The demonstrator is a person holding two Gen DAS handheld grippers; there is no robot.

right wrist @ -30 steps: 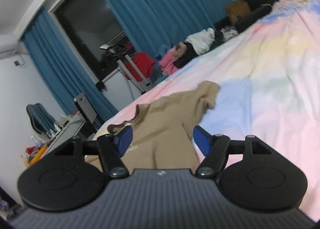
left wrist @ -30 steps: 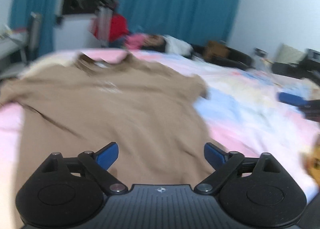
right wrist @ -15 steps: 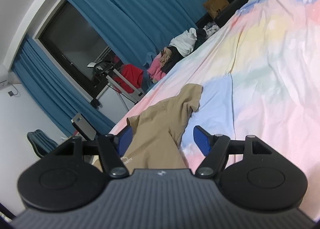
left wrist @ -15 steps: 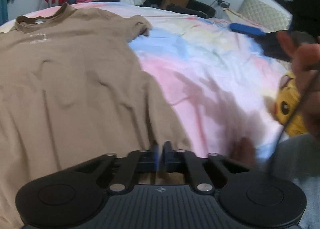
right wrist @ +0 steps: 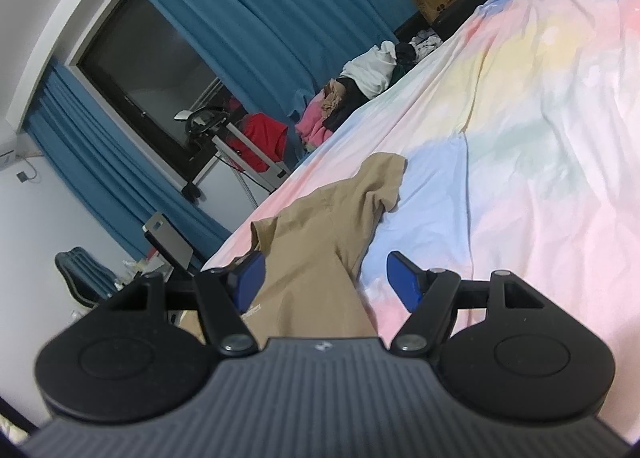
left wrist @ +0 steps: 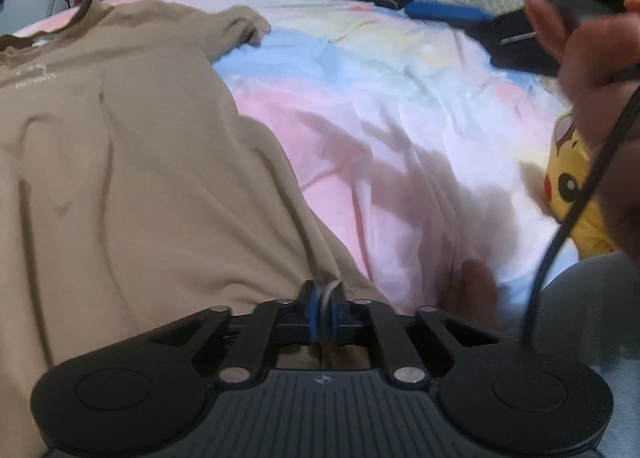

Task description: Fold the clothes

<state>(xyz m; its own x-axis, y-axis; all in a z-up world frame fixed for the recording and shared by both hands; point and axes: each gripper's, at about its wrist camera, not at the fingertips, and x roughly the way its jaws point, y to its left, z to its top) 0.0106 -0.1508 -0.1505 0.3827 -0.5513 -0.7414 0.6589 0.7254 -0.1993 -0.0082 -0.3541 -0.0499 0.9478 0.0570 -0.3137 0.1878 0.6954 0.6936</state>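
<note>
A tan T-shirt [left wrist: 120,162] lies spread on a pastel bed sheet [left wrist: 392,130], collar at the far left. My left gripper [left wrist: 325,310] is shut on the shirt's near bottom hem at its right corner. In the right wrist view the shirt [right wrist: 320,242] shows its right sleeve and side. My right gripper [right wrist: 324,278] is open and empty, held above the shirt near its side edge. The right gripper also shows in the left wrist view [left wrist: 520,38], far right, held in a hand.
A yellow plush toy [left wrist: 568,186] lies on the sheet at the right. A pile of clothes [right wrist: 360,98] sits past the bed's far edge below blue curtains [right wrist: 280,18]. A clothes rack with a red garment [right wrist: 260,138] stands by the window.
My left gripper has closed on the shirt's bottom hem, having come down to the near right corner. My right gripper has tilted and stays open above the shirt.
</note>
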